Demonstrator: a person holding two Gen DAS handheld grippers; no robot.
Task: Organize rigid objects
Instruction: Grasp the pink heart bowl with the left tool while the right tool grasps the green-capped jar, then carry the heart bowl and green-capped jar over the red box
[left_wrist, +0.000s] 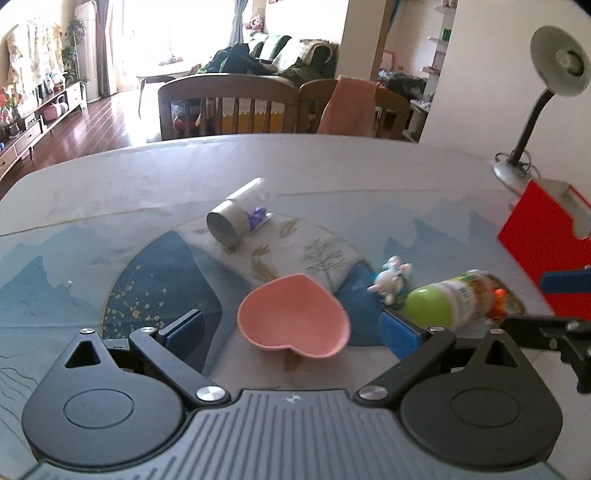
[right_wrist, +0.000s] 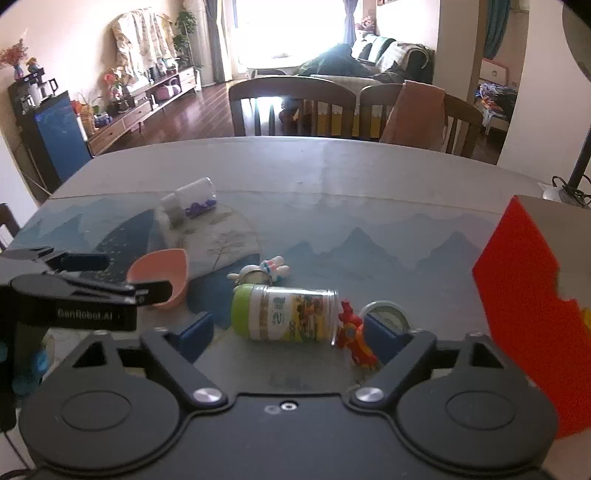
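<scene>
- My left gripper (left_wrist: 293, 330) has its jaws wide apart, clamped on nothing; the pink heart-shaped dish (left_wrist: 293, 319) sits on the tabletop (left_wrist: 332, 166) between the two blue pads (left_wrist: 184, 328) and touches neither.
- My right gripper (right_wrist: 291, 334) also has its jaws spread apart and empty, with the green-capped jar (right_wrist: 284, 317) lying on its side just ahead, between the pads.
- The only writing I can read is "GenRobot.AI", printed white on the black body of my left gripper where it shows at the near left of the right wrist view. The jar's label carries colourful print that is too blurred to read.
- The dish looks empty. The jar's clear wall shows pale contents that I cannot identify.
- A red rooster figure (right_wrist: 356, 338) lies touching the jar's base end, with a round metal lid (right_wrist: 386, 317) just right of it.
- A small white bunny toy (right_wrist: 267, 271) lies just beyond the jar's green cap.
- A white cylindrical canister (left_wrist: 238, 210) lies tipped over farther off on the left, well apart from the dish, with a purple item against it.
- A red box (right_wrist: 532, 306) stands at the right edge, close beside my right jaw; a desk lamp (left_wrist: 535, 110) stands behind it.
- The far half of the tabletop is bare up to the chairs (right_wrist: 291, 107).
</scene>
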